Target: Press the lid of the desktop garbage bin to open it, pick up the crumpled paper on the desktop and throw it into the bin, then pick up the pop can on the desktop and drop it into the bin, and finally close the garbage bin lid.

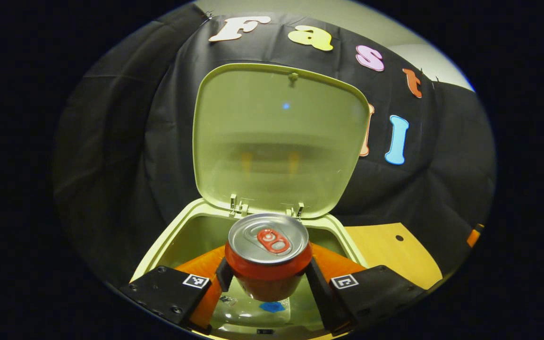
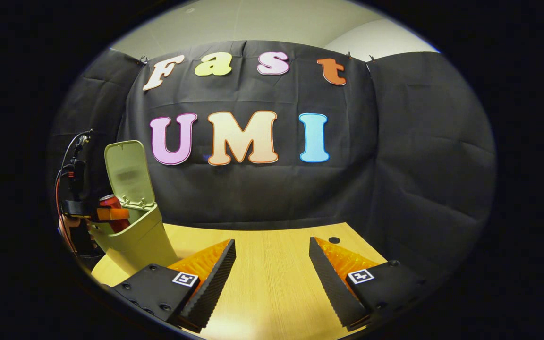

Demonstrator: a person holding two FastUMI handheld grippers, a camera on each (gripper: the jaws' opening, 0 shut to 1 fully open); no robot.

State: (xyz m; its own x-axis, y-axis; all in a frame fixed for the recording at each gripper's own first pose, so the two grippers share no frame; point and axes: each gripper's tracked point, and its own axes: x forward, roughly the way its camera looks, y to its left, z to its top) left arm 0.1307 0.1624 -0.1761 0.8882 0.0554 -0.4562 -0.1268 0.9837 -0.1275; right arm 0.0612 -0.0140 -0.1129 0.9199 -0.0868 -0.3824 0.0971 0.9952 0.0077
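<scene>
Presently left gripper (image 1: 268,278) clenched on pop can (image 1: 268,255), can upright above open mouth of garbage bin (image 1: 158,255); lid (image 1: 279,137) raised, standing behind can. Crumpled paper (image 1: 248,304) lies in bin below (partly hidden). Right gripper view adds bin's outside and position: far left on wooden worktop (image 2: 272,264). Right gripper (image 2: 272,278) released, jaws wide, over bare worktop, black cloth wall (image 2: 418,165) behind

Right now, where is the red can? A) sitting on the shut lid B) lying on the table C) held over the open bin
C: the left gripper clamps the can on both sides above the bin, whose lid stands open.
</scene>
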